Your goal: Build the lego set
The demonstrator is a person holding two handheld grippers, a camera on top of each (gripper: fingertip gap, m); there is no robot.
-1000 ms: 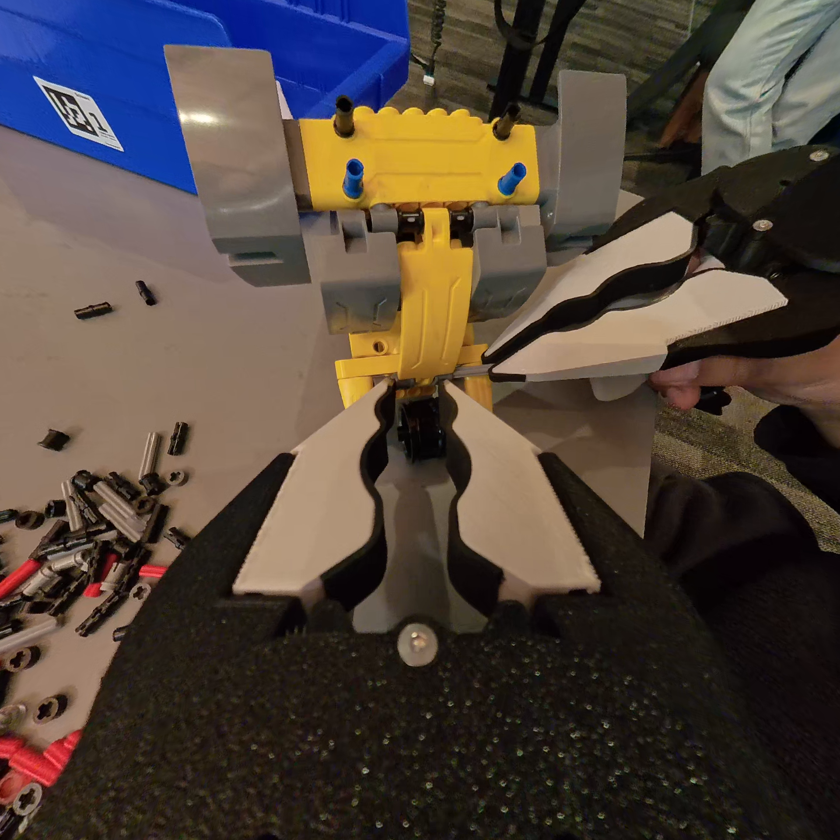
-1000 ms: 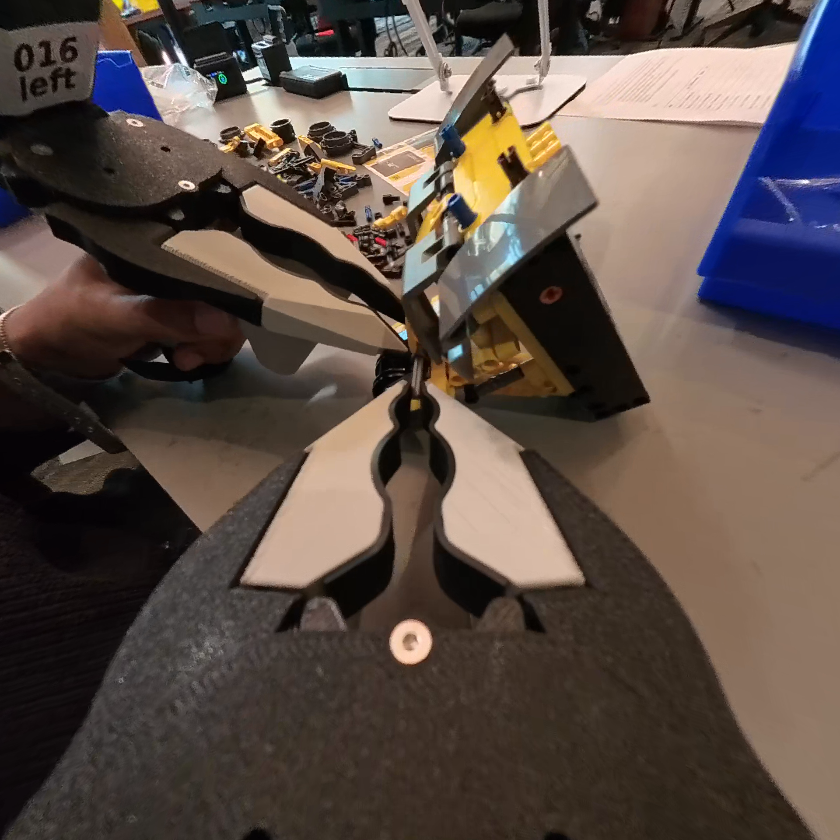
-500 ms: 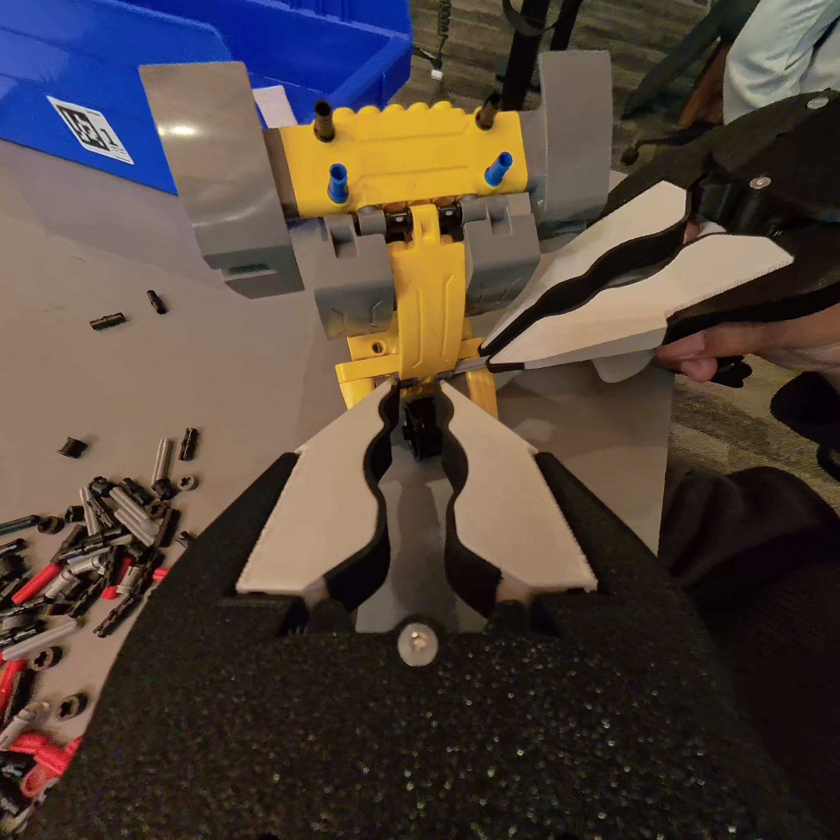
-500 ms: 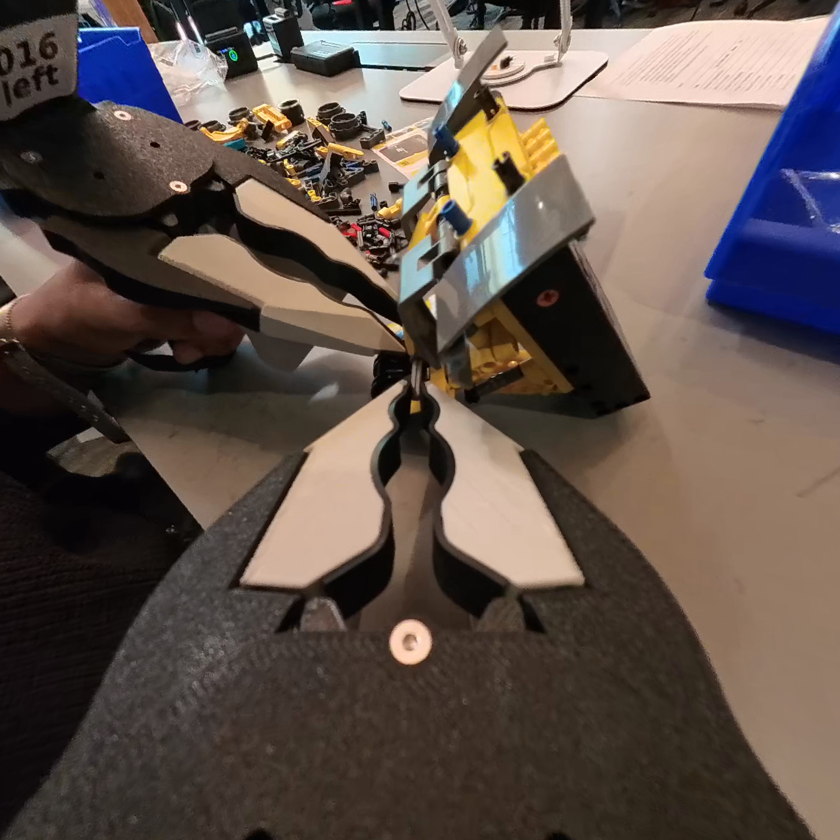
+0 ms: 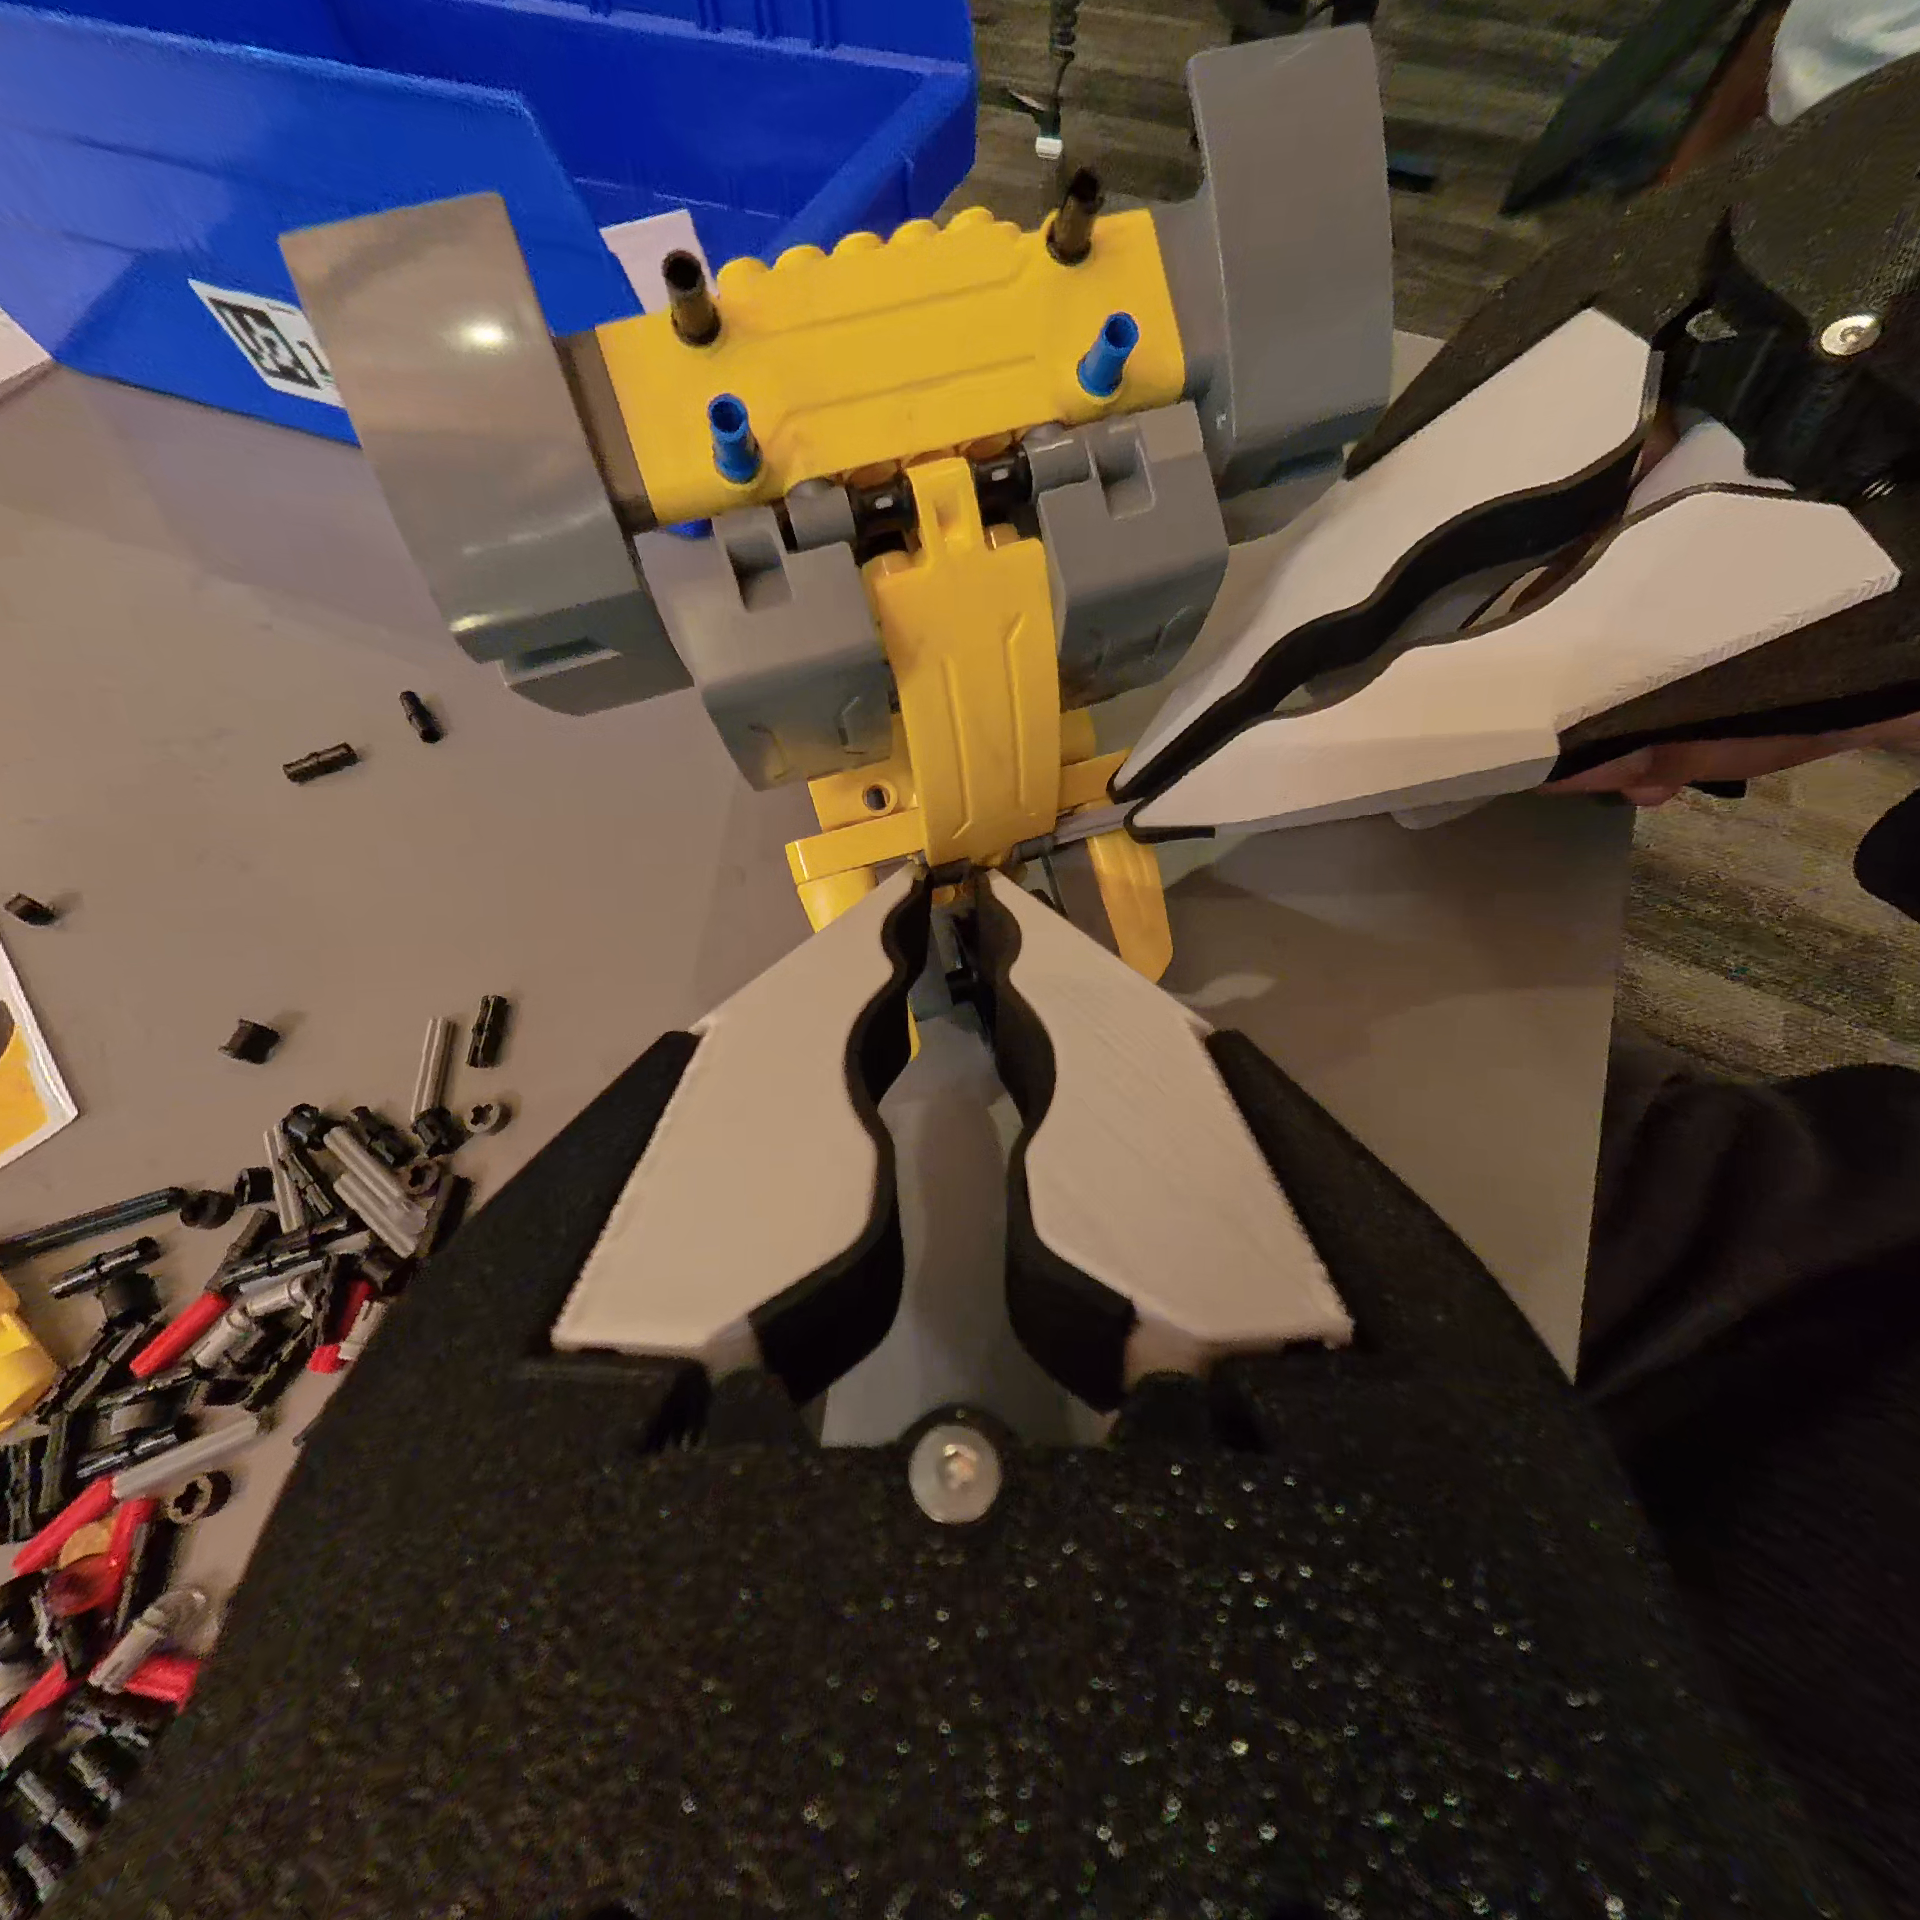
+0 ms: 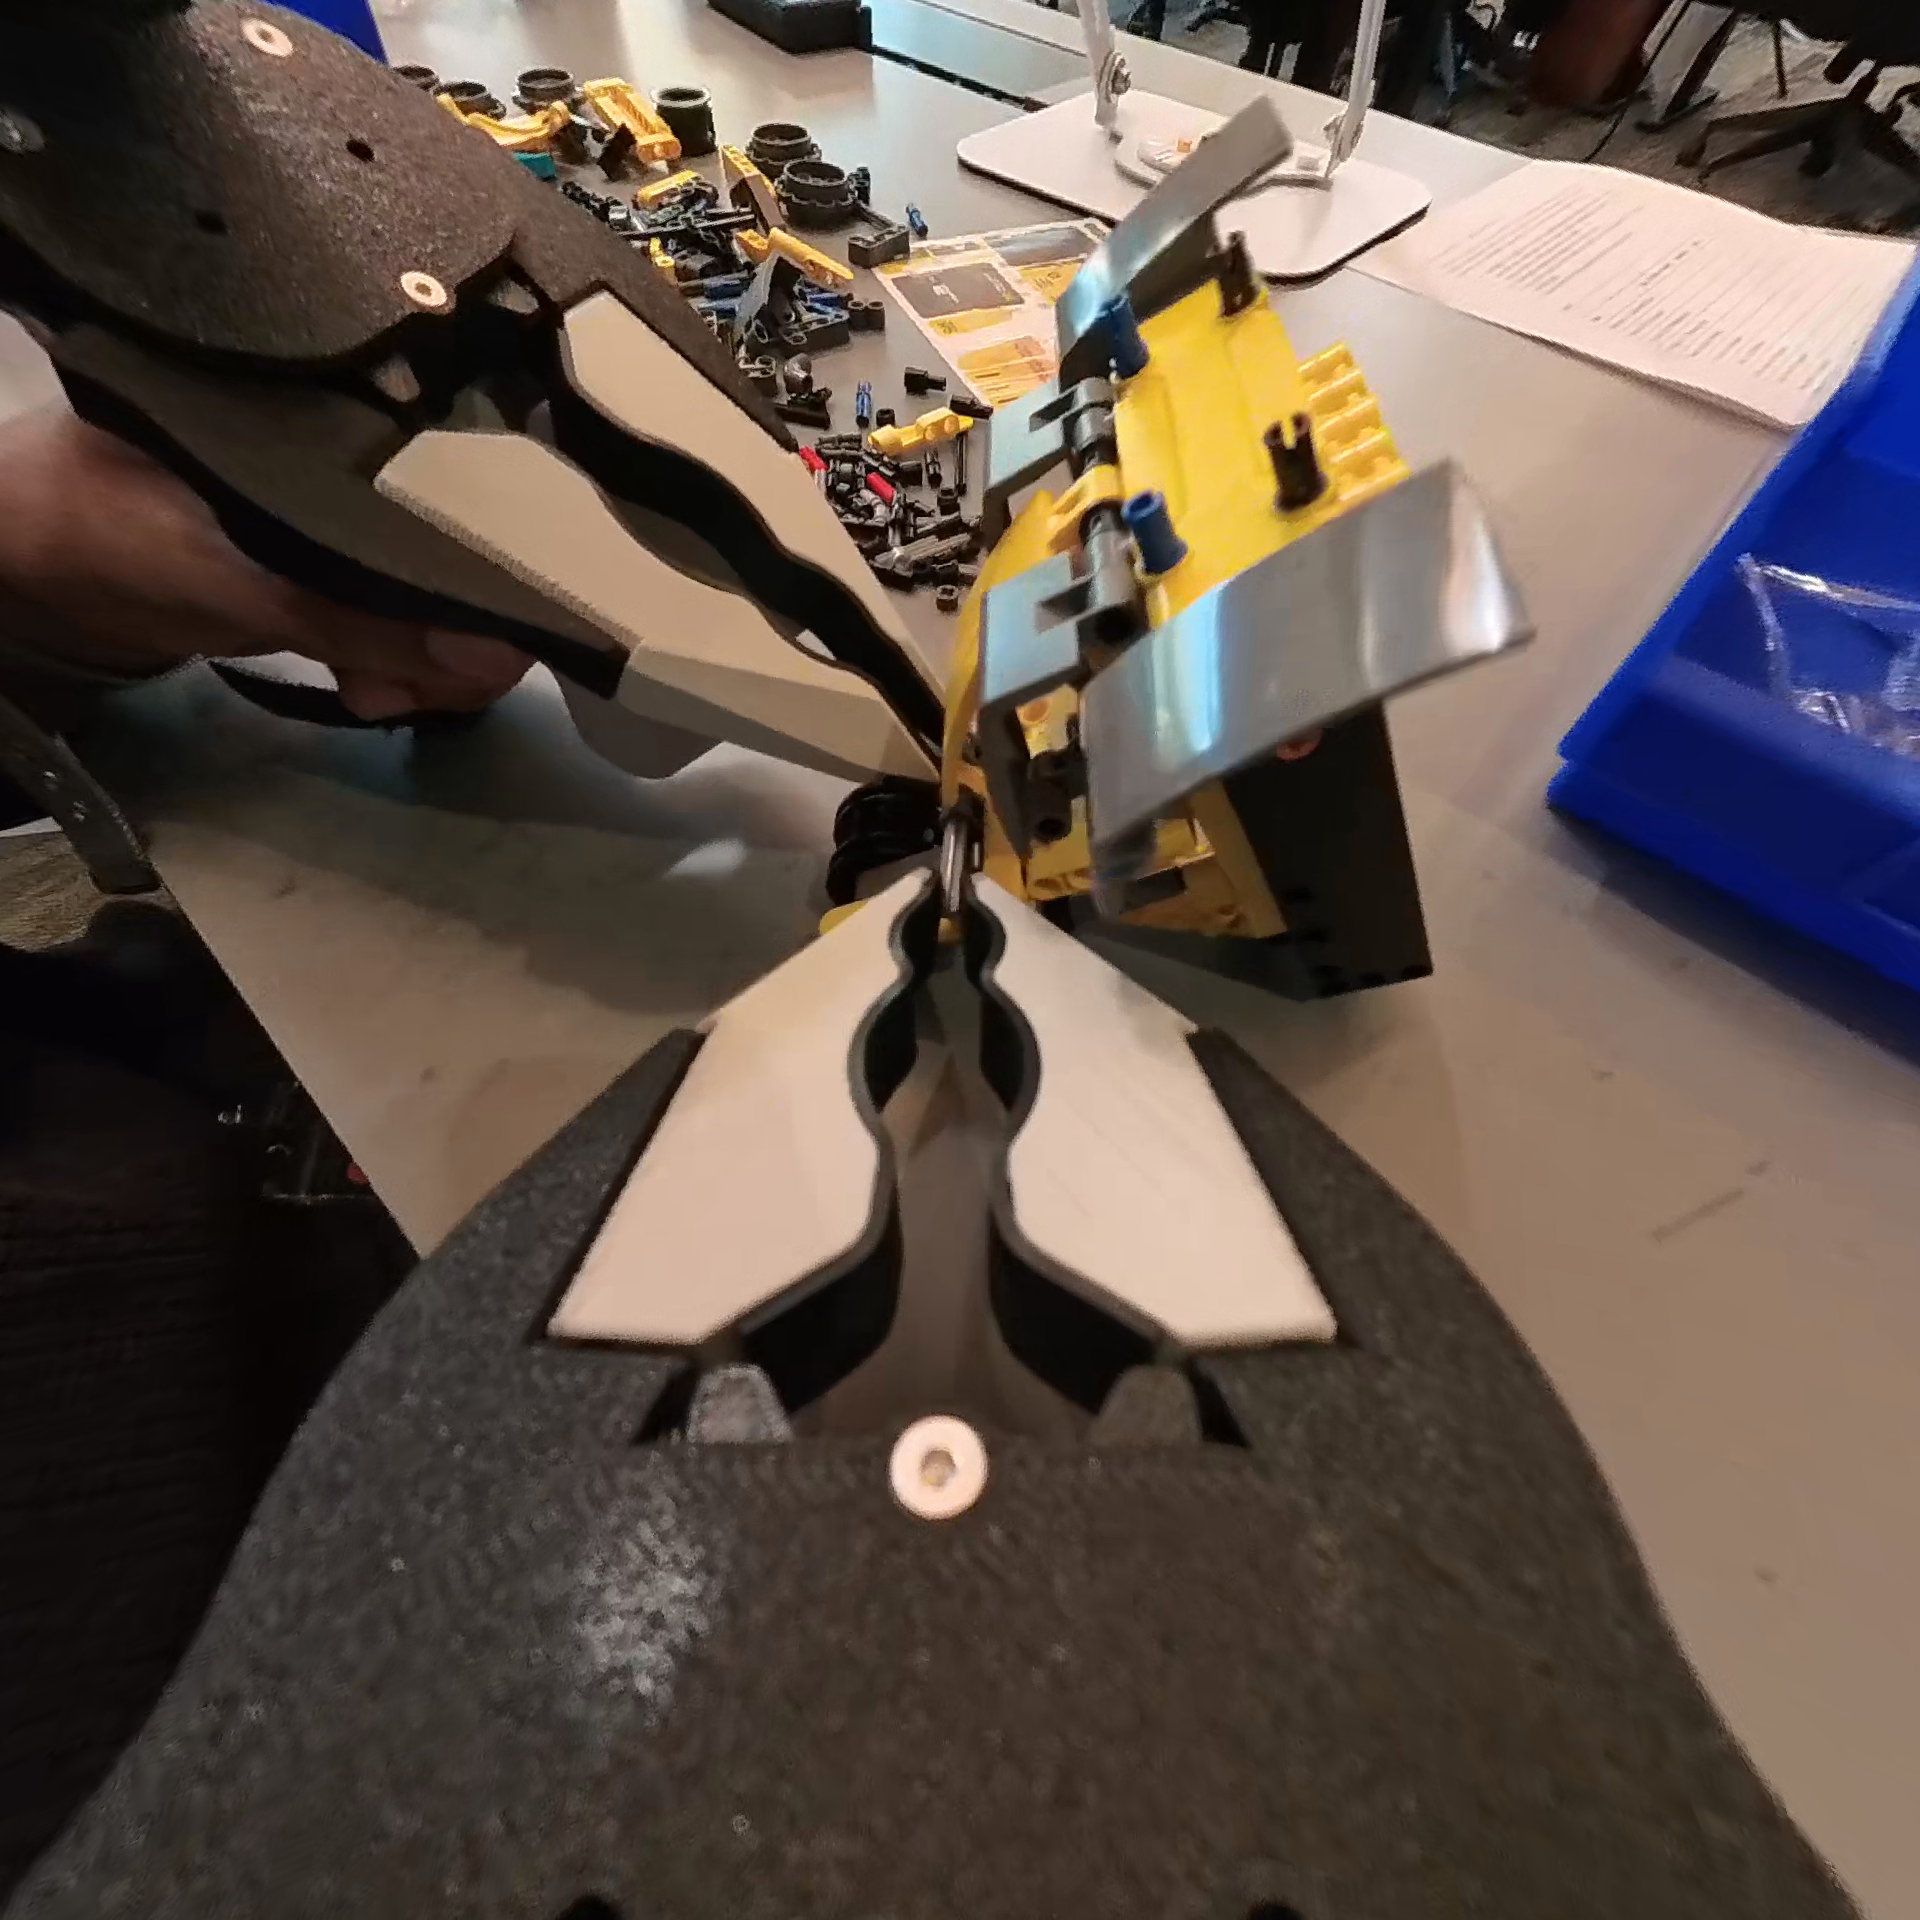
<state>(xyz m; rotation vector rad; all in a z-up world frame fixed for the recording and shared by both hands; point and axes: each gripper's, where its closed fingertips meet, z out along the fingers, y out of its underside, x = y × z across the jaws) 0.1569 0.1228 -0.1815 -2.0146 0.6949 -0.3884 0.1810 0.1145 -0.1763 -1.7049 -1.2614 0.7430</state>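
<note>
A yellow and grey brick-built model (image 5: 894, 343) with curved grey side panels, blue pins and black pins stands tilted on the grey table (image 5: 260, 623). My left gripper (image 5: 951, 883) is shut on the model's lower yellow end. My right gripper (image 6: 951, 899) is shut on a thin grey axle (image 6: 954, 847) that sticks out of the model's (image 6: 1226, 416) lower side. The right gripper also shows in the left wrist view (image 5: 1127, 821), coming in from the right. The left gripper shows in the right wrist view (image 6: 935, 764), coming in from the left, held by a hand.
A blue bin (image 5: 416, 135) stands behind the model, also in the right wrist view (image 6: 1766, 727). Loose black, grey and red pins (image 5: 260, 1299) lie at the left. Yellow and black parts (image 6: 790, 208), a booklet (image 6: 987, 301), papers (image 6: 1662, 281) and a white stand base (image 6: 1195, 177) lie farther off. The table edge (image 5: 1600, 1039) is at the right. Only a small space, under 4 cm, lies between the two pairs of fingers.
Both grippers keep their hold. The model has tilted and shifted slightly with them, and the right wrist view now looks from higher over the table.
</note>
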